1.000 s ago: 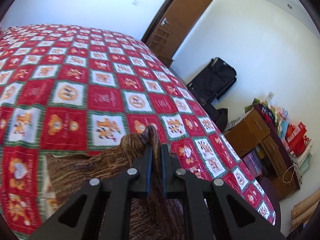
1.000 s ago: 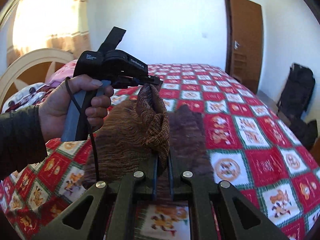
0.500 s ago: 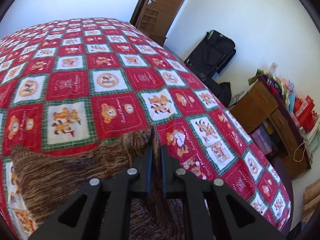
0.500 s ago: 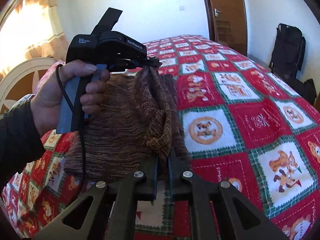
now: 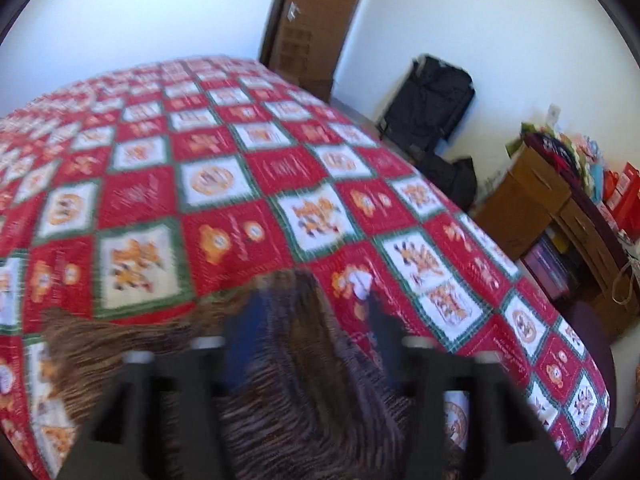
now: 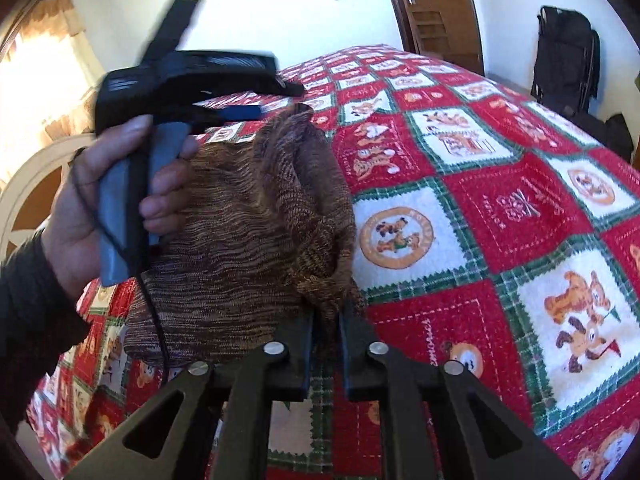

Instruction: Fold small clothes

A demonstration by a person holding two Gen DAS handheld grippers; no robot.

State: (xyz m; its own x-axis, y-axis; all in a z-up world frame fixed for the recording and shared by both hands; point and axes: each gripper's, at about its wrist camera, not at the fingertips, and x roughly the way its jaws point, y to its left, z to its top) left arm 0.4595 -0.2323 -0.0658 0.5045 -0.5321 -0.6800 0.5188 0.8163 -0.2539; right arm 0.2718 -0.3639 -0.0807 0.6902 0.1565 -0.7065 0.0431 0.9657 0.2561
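A small brown knitted garment (image 6: 248,240) lies folded over itself on the red patterned bedspread (image 6: 500,208). My right gripper (image 6: 326,320) is shut on its near edge. In the right wrist view my left gripper (image 6: 280,100) is held in a hand just above the garment's raised far corner, with its fingers spread apart. In the blurred left wrist view the left gripper (image 5: 312,312) is open, with the garment (image 5: 296,380) lying loose between and below its fingers.
The bedspread (image 5: 240,184) runs to the bed's right edge. Beyond it are a wooden door (image 5: 316,20), a black suitcase (image 5: 432,104), cardboard boxes (image 5: 524,196) and a cluttered shelf. A white headboard (image 6: 36,184) and a curtained window are at left.
My left gripper was shut on the garment's corner and has opened, letting it go. Both grippers carried the fold across the bed and lower; the right stays shut on the cloth.
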